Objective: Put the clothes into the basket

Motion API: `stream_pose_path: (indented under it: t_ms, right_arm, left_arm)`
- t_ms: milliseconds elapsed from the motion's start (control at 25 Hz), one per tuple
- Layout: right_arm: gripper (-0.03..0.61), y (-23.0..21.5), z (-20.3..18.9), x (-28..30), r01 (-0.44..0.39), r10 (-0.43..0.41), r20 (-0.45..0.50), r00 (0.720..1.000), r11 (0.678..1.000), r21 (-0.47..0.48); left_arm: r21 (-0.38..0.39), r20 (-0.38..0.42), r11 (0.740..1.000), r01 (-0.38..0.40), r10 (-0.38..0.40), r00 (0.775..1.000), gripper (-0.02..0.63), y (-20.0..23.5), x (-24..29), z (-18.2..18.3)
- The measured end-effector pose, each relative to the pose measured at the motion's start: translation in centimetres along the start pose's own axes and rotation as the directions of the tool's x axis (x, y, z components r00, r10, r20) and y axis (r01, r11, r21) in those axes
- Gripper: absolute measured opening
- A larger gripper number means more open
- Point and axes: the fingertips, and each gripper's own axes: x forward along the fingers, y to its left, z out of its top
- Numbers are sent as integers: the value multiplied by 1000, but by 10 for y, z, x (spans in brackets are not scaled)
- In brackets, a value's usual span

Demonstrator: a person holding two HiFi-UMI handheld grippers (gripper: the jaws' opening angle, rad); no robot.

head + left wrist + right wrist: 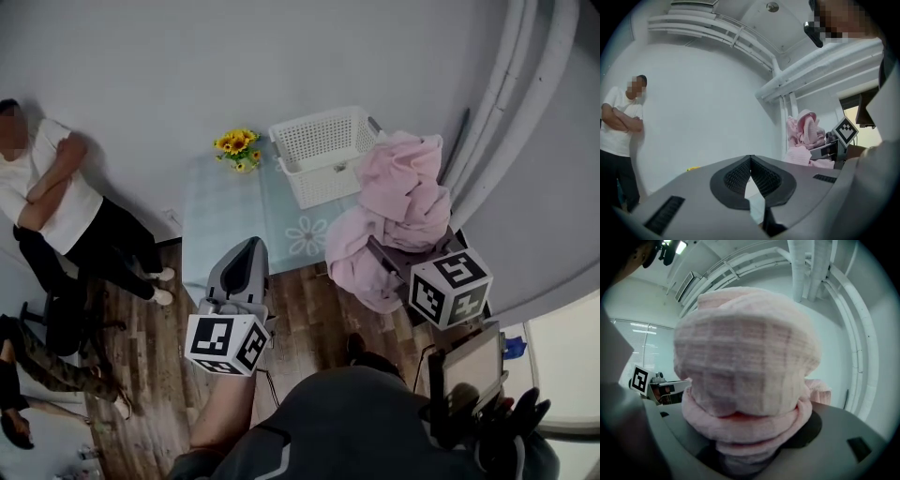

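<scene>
1 bulky bundle of pink clothes (403, 197) pinched in right gripper (394, 255), held aloft near basket (319, 122), not yet inside. Left gripper (246, 258) pressed together, empty. Risks: trailing folds catching basket rim, draping outside on release, slipping onto table (225, 216).

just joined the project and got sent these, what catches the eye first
A big bundle of pink clothes bulges from the right gripper, held up at the right side of the white basket on the glass table. The left gripper is shut and empty near the table's front edge, and a person leans against the wall at far left.
</scene>
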Motion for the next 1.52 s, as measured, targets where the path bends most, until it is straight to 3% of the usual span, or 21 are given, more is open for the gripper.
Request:
stream_pose_path:
  t_ms: [800,1080,1320,1520]
  right_arm:
    - [365,-129,57,118,-115,117,37,992,993,-37]
    - [365,-145,63,148,-83,86,44,995,995,-58]
    - [365,-174,79,222,-42,41,-6,999,997,-69]
    - [365,-176,82,233,-5,2,-35,999,997,-82]
  left_arm:
    - [33,-19,993,-115,115,993,8,22,157,11]
    - [40,-13,992,-118,118,993,8,43,172,5]
    - [24,4,996,-88,88,996,9,93,234,12]
    - [29,23,997,-70,70,997,8,105,236,21]
